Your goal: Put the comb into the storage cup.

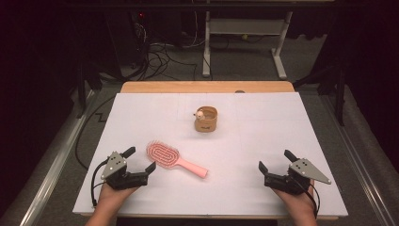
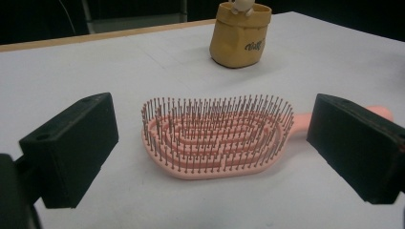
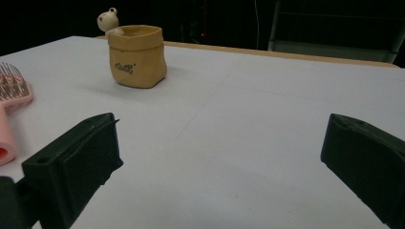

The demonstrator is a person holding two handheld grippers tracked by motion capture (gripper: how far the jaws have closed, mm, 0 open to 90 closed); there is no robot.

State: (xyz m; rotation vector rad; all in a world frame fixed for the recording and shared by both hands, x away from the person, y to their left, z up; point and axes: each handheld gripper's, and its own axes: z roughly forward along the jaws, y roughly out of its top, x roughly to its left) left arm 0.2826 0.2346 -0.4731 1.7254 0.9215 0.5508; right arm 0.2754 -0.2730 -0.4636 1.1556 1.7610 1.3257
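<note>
Just beside the pink hairbrush [image 1: 173, 158], at its bristle end, the left gripper [image 1: 139, 159] gapes wide (touching nothing). Well apart from the hairbrush, past its handle, the right gripper [image 1: 276, 161] is equally wide and empty.

pouch [image 2: 240, 40] | dark script lettering on front | too blurred to read

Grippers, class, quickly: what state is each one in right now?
Left gripper: open, holding nothing, jaws either side of the pink hairbrush head without touching.
Right gripper: open, holding nothing, above the white table.
</note>
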